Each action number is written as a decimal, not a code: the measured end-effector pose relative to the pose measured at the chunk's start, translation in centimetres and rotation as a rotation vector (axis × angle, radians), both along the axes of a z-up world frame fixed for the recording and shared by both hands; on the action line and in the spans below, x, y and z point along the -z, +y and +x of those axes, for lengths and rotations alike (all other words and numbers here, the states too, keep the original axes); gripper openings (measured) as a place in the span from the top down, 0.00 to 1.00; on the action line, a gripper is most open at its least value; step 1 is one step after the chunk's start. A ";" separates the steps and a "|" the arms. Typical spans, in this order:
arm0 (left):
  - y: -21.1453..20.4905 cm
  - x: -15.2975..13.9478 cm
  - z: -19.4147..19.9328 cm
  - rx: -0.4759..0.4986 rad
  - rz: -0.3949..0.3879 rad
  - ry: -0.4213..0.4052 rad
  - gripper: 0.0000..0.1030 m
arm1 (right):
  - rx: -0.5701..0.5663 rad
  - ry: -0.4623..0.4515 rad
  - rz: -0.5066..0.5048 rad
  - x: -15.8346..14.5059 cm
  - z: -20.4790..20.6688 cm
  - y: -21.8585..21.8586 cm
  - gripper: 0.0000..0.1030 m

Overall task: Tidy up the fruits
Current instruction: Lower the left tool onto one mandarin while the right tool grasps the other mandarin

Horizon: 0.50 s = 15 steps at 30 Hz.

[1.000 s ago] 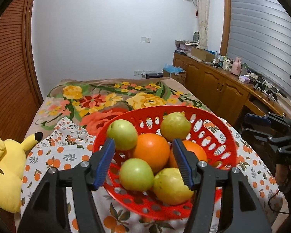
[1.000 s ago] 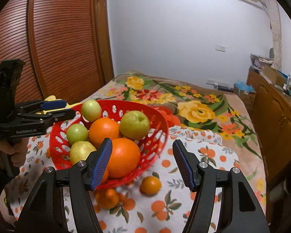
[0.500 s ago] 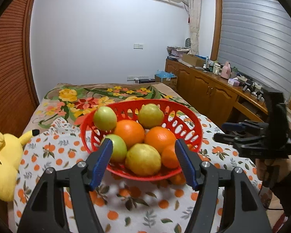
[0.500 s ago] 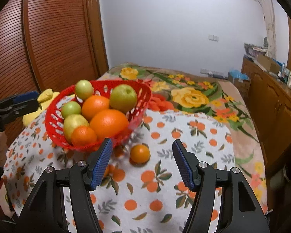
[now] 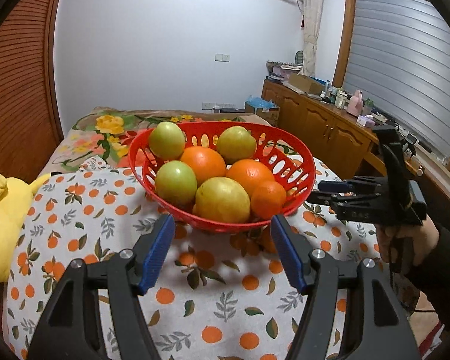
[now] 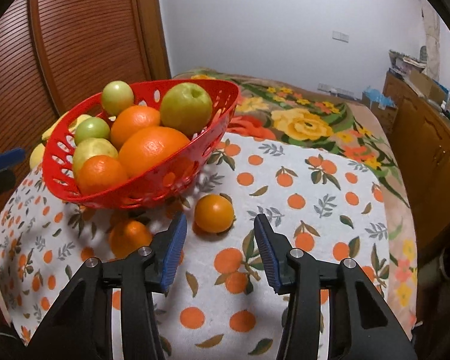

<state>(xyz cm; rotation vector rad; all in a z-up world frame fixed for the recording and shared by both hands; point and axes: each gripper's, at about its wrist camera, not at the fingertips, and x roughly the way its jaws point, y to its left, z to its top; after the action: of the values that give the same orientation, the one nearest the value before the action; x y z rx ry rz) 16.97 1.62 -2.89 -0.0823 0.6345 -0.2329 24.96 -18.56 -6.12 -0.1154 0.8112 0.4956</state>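
A red basket (image 5: 297,162) (image 6: 213,126) heaped with several green and orange fruits stands on a cloth printed with oranges. Two small oranges lie loose on the cloth beside it: one (image 6: 214,213) just ahead of my right gripper (image 6: 220,243), another (image 6: 129,238) to its left under the basket's edge. My right gripper is open and empty, a little short of the first orange. My left gripper (image 5: 223,247) is open and empty in front of the basket. The right gripper also shows in the left wrist view (image 5: 372,198), held by a hand.
A yellow plush toy (image 5: 3,219) lies at the cloth's left edge. A floral bedspread (image 6: 309,120) extends behind the cloth. A wooden cabinet (image 5: 324,129) runs along the right wall and a slatted wooden door (image 6: 75,39) stands at the left.
Both grippers have drawn back from the basket. The right gripper has dropped lower towards the loose orange on the cloth. Both stay open.
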 end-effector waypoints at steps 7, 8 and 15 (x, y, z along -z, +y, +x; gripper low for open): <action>-0.7 0.8 0.1 0.018 0.015 0.020 0.35 | -0.009 0.046 -0.003 1.3 1.6 0.8 0.54; -0.7 0.9 0.2 0.020 0.016 0.023 0.35 | -0.010 0.049 -0.002 1.4 1.7 0.9 0.54; -1.1 1.9 0.6 0.026 0.016 0.046 0.35 | -0.017 0.081 0.011 2.2 2.7 1.4 0.54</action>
<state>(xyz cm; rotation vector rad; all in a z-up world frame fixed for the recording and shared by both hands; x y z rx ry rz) 17.54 0.57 -4.80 -0.0644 0.6839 -0.2515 27.63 -17.13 -8.35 -0.0926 0.8875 0.5234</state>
